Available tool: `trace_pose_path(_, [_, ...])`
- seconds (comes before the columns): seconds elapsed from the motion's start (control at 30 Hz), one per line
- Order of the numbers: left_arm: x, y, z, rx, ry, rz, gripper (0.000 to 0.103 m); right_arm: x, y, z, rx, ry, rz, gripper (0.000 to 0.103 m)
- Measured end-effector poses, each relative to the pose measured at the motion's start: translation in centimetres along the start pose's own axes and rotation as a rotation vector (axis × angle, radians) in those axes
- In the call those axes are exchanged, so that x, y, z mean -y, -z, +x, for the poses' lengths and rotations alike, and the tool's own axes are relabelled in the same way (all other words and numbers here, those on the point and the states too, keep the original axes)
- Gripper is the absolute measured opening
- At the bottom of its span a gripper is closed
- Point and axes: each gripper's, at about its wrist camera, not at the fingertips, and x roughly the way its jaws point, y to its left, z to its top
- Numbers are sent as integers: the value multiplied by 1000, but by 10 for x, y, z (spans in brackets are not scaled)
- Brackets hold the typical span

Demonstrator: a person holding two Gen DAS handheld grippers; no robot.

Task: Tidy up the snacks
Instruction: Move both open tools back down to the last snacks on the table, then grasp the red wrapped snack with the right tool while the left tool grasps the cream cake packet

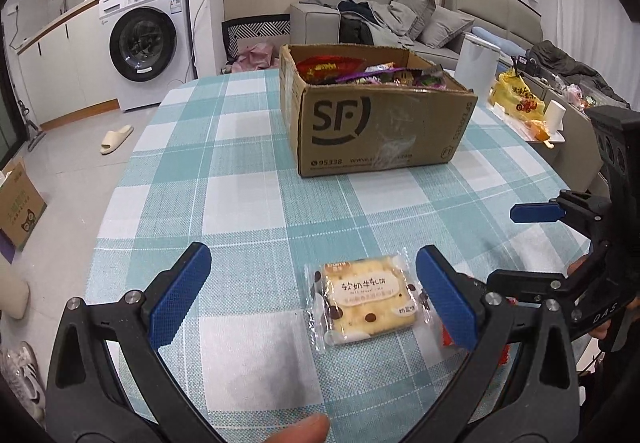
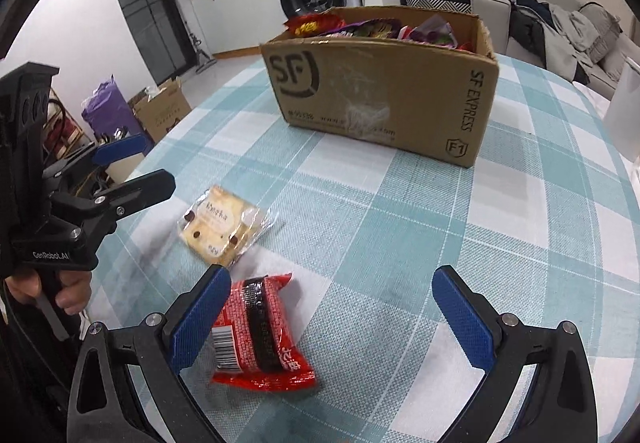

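Hovering near my cardboard box (image 1: 376, 123), both claws gape wide: left claw (image 1: 316, 283) around cracker packet (image 1: 366, 299), right claw (image 2: 332, 307) beside red packet (image 2: 260, 331).

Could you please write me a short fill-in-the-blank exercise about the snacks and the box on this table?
1. The cardboard box bears the large letters ____.
2. The wrapper of the snack packet near the right tongs is ____ in colour.
3. The biscuit packet lies between the fingers of the ____ tongs.
4. The tablecloth has a ____ pattern.

Missing words: SF; red; left; checked
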Motion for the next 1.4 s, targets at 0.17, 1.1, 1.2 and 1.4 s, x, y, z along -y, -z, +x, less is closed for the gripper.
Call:
trace_pose_path(0.17, [3,2,9,-27,11,11,102,-8,2,2,-14,-28,-28,102])
trace_pose_path(1.1, [22,19,44,-130,31,66,102,-19,13,23,-126,-72,-116,102])
trace_pose_path(1.2, [21,19,46,-135,30,64,102,-23,16,30,-146,-56,-140,102])
trace_pose_path(1.4, [21,23,53,-172,83,41,102,-9,14,29,-145,-25,-109,102])
